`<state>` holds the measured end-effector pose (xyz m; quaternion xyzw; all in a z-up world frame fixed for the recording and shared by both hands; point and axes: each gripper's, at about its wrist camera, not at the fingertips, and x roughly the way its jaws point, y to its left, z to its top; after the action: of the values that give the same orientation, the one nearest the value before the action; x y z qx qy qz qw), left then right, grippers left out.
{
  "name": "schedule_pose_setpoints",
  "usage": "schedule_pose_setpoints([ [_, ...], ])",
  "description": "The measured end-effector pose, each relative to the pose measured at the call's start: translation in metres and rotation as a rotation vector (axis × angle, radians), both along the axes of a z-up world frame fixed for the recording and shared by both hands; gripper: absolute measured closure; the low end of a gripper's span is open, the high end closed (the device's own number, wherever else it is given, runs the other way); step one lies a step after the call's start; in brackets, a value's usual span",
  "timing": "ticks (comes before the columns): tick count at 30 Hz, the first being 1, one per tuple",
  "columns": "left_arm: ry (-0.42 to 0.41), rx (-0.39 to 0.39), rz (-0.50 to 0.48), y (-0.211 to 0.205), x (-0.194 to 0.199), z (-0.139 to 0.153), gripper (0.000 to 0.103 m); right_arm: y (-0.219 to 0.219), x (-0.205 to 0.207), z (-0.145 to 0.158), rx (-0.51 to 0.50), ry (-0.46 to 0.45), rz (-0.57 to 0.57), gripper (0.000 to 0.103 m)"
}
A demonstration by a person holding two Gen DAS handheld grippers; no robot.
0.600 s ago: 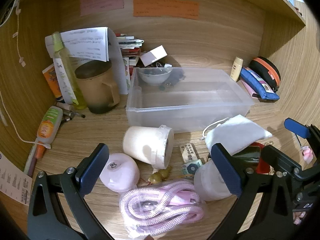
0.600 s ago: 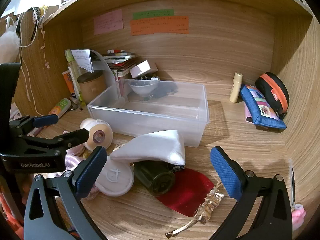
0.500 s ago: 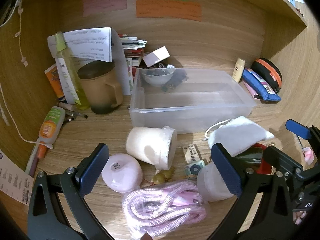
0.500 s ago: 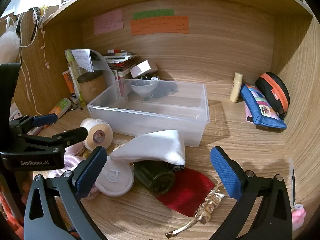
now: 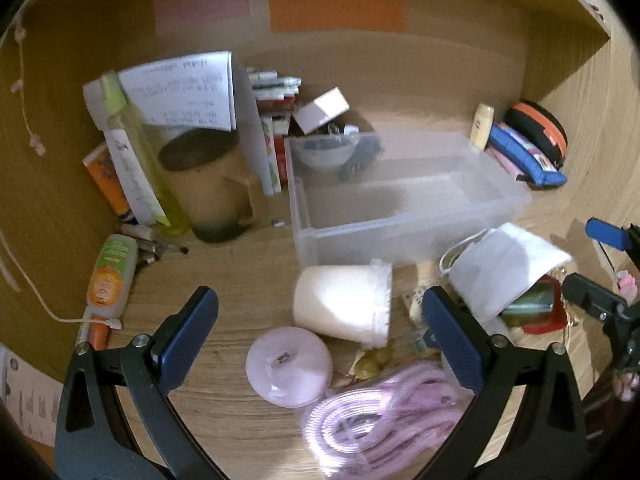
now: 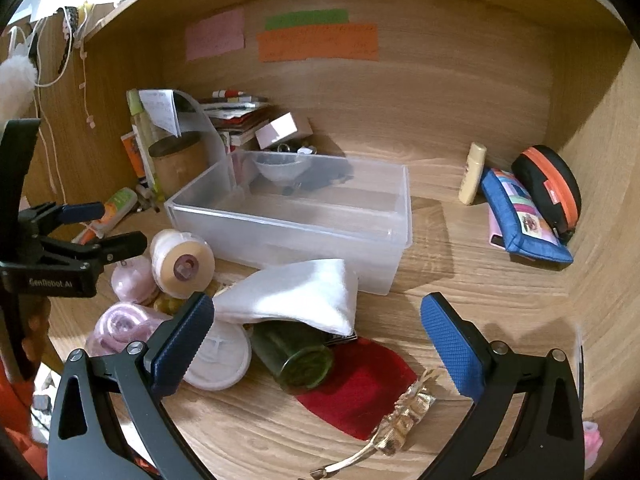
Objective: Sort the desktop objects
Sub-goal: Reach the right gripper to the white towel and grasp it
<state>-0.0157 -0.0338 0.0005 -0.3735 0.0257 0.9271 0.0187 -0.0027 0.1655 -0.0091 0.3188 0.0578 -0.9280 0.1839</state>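
Both grippers — left gripper (image 5: 320, 340) and right gripper (image 6: 316, 344) — are hanging wide open, gripping nothing, over clutter piled before the clear bin (image 6: 400, 216). Reaching for the white pouch (image 6: 296, 292) is risking a nudge to the green jar (image 6: 296, 356) under it — it could roll.

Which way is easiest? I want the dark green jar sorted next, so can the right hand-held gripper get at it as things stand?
Probably yes. The right hand-held gripper is open and empty, and the dark green jar lies just ahead between its fingers. Only the white pouch drapes over the jar's far end; its near end is bare.
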Motion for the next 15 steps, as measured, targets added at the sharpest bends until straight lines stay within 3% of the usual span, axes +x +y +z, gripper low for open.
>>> schedule_pose_setpoints([
  [5,-0.062,0.066,-0.027,-0.014,-0.011,-0.007,0.0,-0.003,-0.012,-0.005,0.06,-0.047,0.028,0.0],
  [8,-0.058,0.08,-0.062,-0.013,-0.014,-0.008,0.0,-0.005,-0.021,-0.007,0.065,-0.101,0.055,0.0],
  [15,-0.087,0.028,-0.151,0.006,-0.027,-0.015,0.0,-0.013,-0.046,-0.01,0.05,-0.211,0.104,0.0],
])
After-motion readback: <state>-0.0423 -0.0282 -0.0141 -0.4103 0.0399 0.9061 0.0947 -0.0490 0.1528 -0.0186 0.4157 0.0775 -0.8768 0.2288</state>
